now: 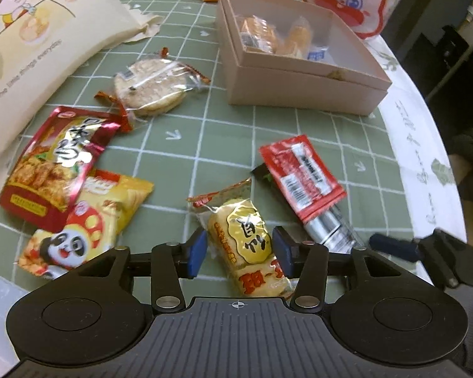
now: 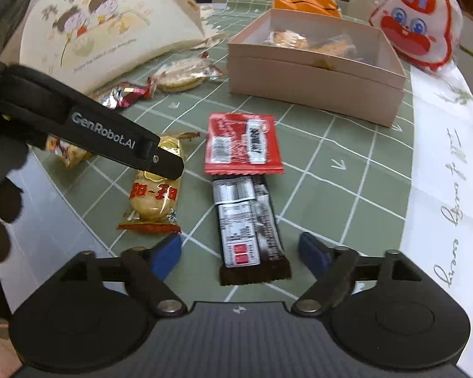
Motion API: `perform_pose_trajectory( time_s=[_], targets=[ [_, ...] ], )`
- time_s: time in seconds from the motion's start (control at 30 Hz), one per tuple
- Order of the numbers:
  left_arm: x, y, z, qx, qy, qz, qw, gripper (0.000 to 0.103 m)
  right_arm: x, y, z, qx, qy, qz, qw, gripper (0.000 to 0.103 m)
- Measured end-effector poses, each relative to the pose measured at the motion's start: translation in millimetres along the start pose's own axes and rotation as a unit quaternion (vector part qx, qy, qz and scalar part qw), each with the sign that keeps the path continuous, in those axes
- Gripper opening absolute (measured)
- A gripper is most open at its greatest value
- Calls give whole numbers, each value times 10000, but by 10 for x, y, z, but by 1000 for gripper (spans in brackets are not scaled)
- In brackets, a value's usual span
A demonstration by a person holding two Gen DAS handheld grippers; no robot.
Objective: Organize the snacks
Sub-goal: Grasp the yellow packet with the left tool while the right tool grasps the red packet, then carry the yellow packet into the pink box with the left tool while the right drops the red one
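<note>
A: Blue pads of the left gripper (image 1: 240, 252) stand spread either side of the yellow rice-cracker packet (image 1: 249, 245), not pressing it. The right gripper (image 2: 239, 253) gapes wide around the dark bar (image 2: 250, 230).

B: And the box (image 1: 302, 82)?

A: Beyond both, holding a few wrapped snacks. Most packets lie outside it on the green cloth (image 1: 205, 132), so sorting looks barely begun.

Six wrapped snacks lie loose: one round rice cracker (image 1: 149, 86) at ten o'clock, four crinkly packets (red (image 1: 52, 163), panda (image 1: 78, 223), yellow (image 1: 249, 245), red sachet (image 1: 301, 176)), one dark bar (image 2: 250, 230). One open box (image 1: 302, 88) at one o'clock.
</note>
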State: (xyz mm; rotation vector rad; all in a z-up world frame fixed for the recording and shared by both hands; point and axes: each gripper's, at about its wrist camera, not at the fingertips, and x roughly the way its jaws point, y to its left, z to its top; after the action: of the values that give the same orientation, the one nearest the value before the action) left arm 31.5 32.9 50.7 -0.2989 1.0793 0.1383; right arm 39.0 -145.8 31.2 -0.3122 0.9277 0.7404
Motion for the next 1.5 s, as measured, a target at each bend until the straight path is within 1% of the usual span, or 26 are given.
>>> perform_pose_trajectory(
  time_s=[0.07, 0.1, 0.17, 0.2, 0.33, 0.47, 0.57, 0.67, 0.73, 0.77, 0.8, 0.87, 0.9, 0.93, 1.0, 1.1, 1.23, 1.27, 1.37, 1.43, 1.5],
  targets=[
    [-42, 39, -14, 41, -63, 221, 9997, 55, 38, 102, -5, -189, 33, -140, 9997, 95],
    [-54, 68, -13, -14, -73, 291, 9995, 55, 47, 114, -8, -123, 36, -146, 9998, 98],
    [-45, 120, 1, -241, -20, 187, 9995, 52, 63, 139, -11, -142, 32, -158, 9998, 101],
    [-35, 113, 6, -259, -18, 167, 9995, 51, 66, 142, -19, -103, 4, -157, 9998, 102],
    [56, 24, 11, -45, 13, 276, 9996, 53, 57, 167, -74, -36, -138, -244, 9996, 103],
    [85, -20, -10, 73, 31, 381, 9992, 53, 30, 173, -101, 39, -179, -308, 9994, 103],
    [69, -13, -57, 4, -17, 381, 9993, 52, 24, 171, -102, -38, -153, -274, 9995, 103],
    [30, -12, -137, 29, -52, 365, 9993, 50, 23, 159, -65, -132, -5, -205, 9997, 103],
    [-7, 4, -202, 14, -62, 357, 9993, 48, 9, 144, -11, -190, 186, -143, 9995, 97],
    [-27, 19, -235, -20, -76, 336, 9994, 47, -21, 131, 18, -172, 228, -128, 9995, 90],
    [-47, 43, -269, -83, -97, 297, 9995, 47, -58, 118, 45, -159, 209, -111, 9996, 89],
    [-78, 97, -316, -253, -148, 187, 9994, 46, -172, 80, 144, -62, 5, -63, 10000, 89],
    [-91, 153, -329, -463, -166, 105, 9987, 43, -226, 65, 214, 0, -144, -34, 9999, 89],
    [-101, 201, -335, -601, -169, -7, 9981, 43, -256, 63, 290, 5, -241, 3, 9997, 89],
    [-116, 282, -343, -776, -133, -185, 9967, 43, -233, 68, 447, -4, -356, 20, 9994, 89],
    [-137, 322, -370, -818, -108, -244, 9963, 43, -53, 38, 653, 141, -324, -91, 9993, 88],
    [-160, 307, -406, -703, -131, -190, 9973, 43, 247, -59, 840, 464, -1, 303, 9985, 87],
    [-158, 301, -408, -670, -130, -178, 9975, 43, 324, -69, 861, 503, 120, 382, 9979, 84],
    [-161, 299, -414, -595, -120, -157, 9980, 43, 434, -71, 852, 590, 298, 264, 9975, 61],
    [-164, 299, -422, -589, -129, -151, 9981, 43, 380, -76, 831, 600, 246, 217, 9977, 58],
    [-163, 291, -420, -581, -125, -129, 9981, 43, 283, -85, 792, 607, 164, 202, 9978, 49]
  ],
)
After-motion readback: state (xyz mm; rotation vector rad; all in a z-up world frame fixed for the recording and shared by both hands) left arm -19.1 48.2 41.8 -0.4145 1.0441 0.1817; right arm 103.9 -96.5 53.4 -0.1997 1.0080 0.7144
